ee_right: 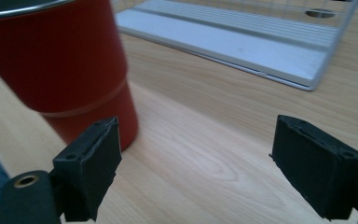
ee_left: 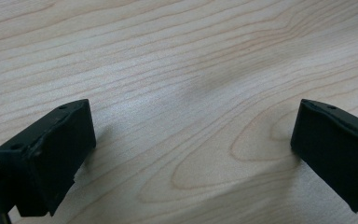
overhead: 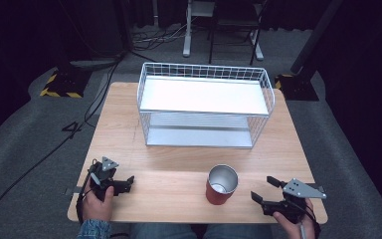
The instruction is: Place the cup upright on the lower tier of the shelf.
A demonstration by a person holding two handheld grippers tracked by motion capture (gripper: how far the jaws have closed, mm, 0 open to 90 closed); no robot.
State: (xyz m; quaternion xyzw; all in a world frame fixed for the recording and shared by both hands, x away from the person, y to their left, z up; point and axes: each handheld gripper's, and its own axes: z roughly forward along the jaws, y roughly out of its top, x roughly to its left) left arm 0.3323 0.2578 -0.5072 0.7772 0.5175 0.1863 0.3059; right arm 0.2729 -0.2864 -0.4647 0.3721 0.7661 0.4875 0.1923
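Nearest the bench's (overhead: 129, 129) front edge, two hands hold the grippers. The left gripper (overhead: 127, 183) sits near the front left corner, held in the person's left hand (overhead: 98, 198), a denim sleeve (overhead: 93, 230) showing at the wrist. In the left gripper view its jaws stand wide apart over bare wood grain, with nothing between them. The right gripper (overhead: 264, 189) rests near the front right corner in the right hand (overhead: 291, 219), its grey three-cornered plate (overhead: 303, 188) on top. Its jaws are also spread apart and grip nothing; in the right gripper view the one at the left of that view sits just in front of the cup's base, and whether it touches cannot be told.

The red cup (overhead: 221, 185) stands upright a little right of the middle of the front edge, between the two grippers and closer to the right one. Its inside is bare metal with a silver rim, and as far as the high view looks into it, it holds nothing. In the right gripper view the cup (ee_right: 60, 65) looms large at upper left, a thin ridge ringing its lower body.

Farther back, toward the bench's rear edge and centred, stands a white wire basket shelf (overhead: 144, 92) with two levels. The upper white tray (overhead: 204, 97) carries nothing. The lower grey slatted panel (overhead: 199, 134) is likewise bare, and its near edge and a round hole at a corner show in the right gripper view (ee_right: 242, 37).

Beyond the bench lie grey floor, cables and stand legs.
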